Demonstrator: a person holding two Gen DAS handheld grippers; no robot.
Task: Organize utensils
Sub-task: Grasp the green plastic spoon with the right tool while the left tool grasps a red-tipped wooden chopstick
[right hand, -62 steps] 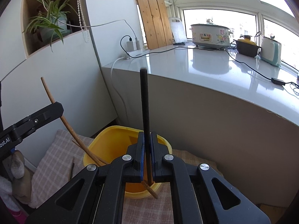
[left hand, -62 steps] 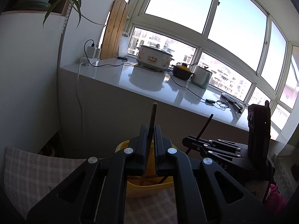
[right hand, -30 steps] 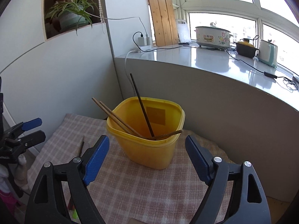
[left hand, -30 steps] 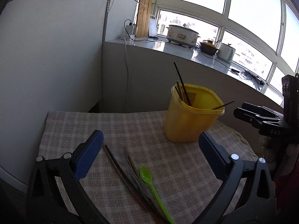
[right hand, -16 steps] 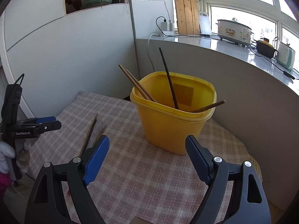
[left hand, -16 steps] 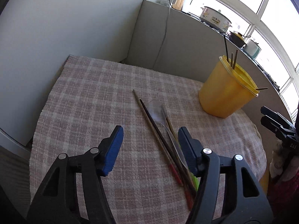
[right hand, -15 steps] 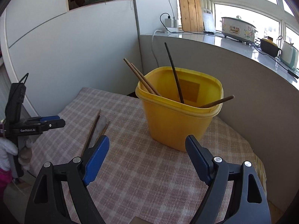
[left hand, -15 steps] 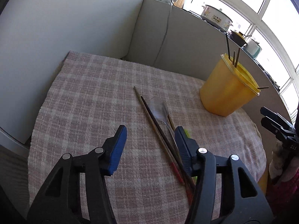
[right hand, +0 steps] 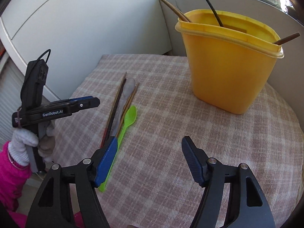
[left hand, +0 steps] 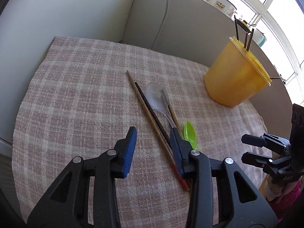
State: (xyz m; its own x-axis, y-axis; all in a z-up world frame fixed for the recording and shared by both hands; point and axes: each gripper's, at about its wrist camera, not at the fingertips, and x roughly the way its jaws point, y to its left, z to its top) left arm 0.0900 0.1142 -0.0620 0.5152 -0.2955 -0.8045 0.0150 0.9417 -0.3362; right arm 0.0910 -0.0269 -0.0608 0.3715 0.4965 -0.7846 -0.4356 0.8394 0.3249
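1. Hovering over the cloth (left hand: 76, 98), the left hand-held gripper (left hand: 153, 142) has just been narrowing, jaws still apart, nothing clamped; chopsticks (left hand: 146, 104) lie just beside its right pad.
2. The right hand-held gripper (right hand: 150, 157) has also been narrowing, jaws apart and empty, beside the green spoon (right hand: 128, 119).
3. More chopsticks stand in the yellow tub (right hand: 228, 66) farther back on the bench.

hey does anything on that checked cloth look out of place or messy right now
Yes. A loose bundle lies flat on the checked cloth beside the yellow tub rather than in it: chopsticks, a pale spoon and a green spoon. Chopsticks already in the tub lean at different angles. Nothing looks spilled or broken.
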